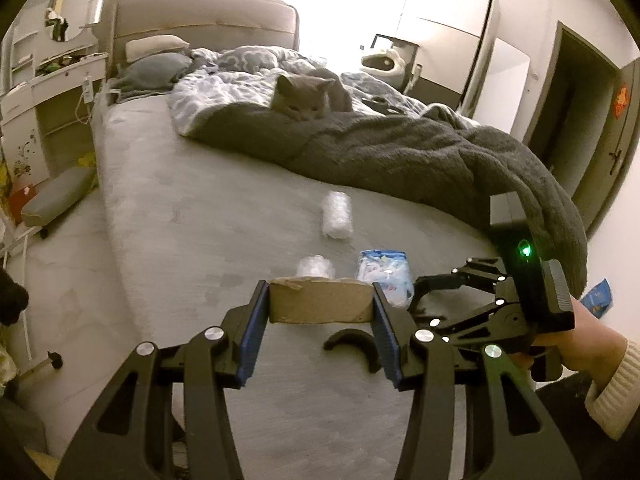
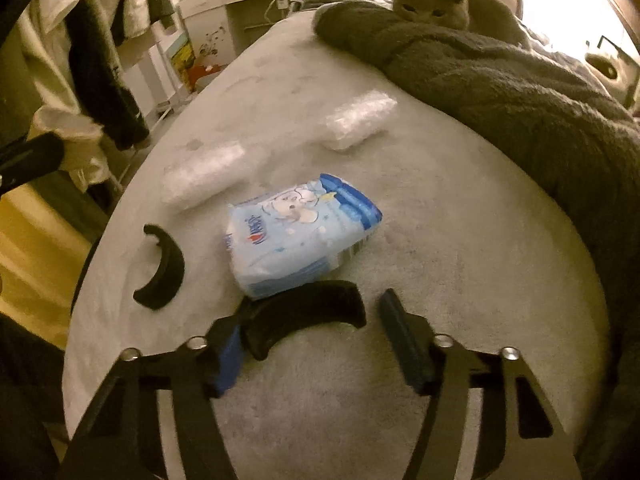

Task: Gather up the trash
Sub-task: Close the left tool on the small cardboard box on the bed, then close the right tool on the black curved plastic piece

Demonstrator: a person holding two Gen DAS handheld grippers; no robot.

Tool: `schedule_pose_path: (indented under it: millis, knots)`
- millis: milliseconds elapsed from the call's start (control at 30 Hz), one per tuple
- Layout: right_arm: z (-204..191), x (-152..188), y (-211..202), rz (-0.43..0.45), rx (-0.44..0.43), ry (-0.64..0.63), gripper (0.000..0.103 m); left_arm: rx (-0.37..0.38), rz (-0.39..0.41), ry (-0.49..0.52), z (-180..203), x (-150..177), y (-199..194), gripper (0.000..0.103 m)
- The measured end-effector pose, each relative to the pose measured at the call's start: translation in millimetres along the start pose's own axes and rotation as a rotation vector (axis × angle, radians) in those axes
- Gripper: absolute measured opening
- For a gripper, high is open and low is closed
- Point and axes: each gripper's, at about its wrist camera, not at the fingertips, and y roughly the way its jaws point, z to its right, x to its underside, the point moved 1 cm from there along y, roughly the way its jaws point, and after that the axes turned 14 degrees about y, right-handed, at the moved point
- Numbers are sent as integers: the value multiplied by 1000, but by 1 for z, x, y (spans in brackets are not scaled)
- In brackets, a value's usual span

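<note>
My left gripper (image 1: 321,312) is shut on a brown cardboard piece (image 1: 320,300) and holds it above the grey bed (image 1: 180,200). My right gripper (image 2: 312,332) is open, low over the bed, with a curved black piece (image 2: 304,312) lying between its fingers; it also shows in the left wrist view (image 1: 460,296). A blue tissue pack (image 2: 300,236) lies just beyond it. A second curved black piece (image 2: 162,268) lies to the left. Two clear plastic wraps (image 2: 360,120) (image 2: 204,174) lie farther out.
A grey cat (image 1: 308,94) lies on a dark blanket (image 1: 420,152) across the far right of the bed. A white dresser (image 1: 48,92) and a stool (image 1: 56,196) stand left of the bed. Clothes (image 2: 100,60) hang at the left. A door (image 1: 576,120) is at right.
</note>
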Motion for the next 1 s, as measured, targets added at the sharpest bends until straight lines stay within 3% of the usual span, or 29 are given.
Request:
schedule_pose_path:
  millis: [100,300,733,1000]
  knots:
    - [-1,-4,-3,4,13,13,50,-22,15,-21,-10,3,-9,52]
    - [-10,-3,-5,8,100,-5,49,-69,6,-54,-27,9,-21,52]
    - [-7,3,-21,7,192,34,47,-134,-20,-106,-59,24,-39,52]
    - [-5,-1,-20,11,160,70,46,-176,-54,-141,-75,38,-48,52]
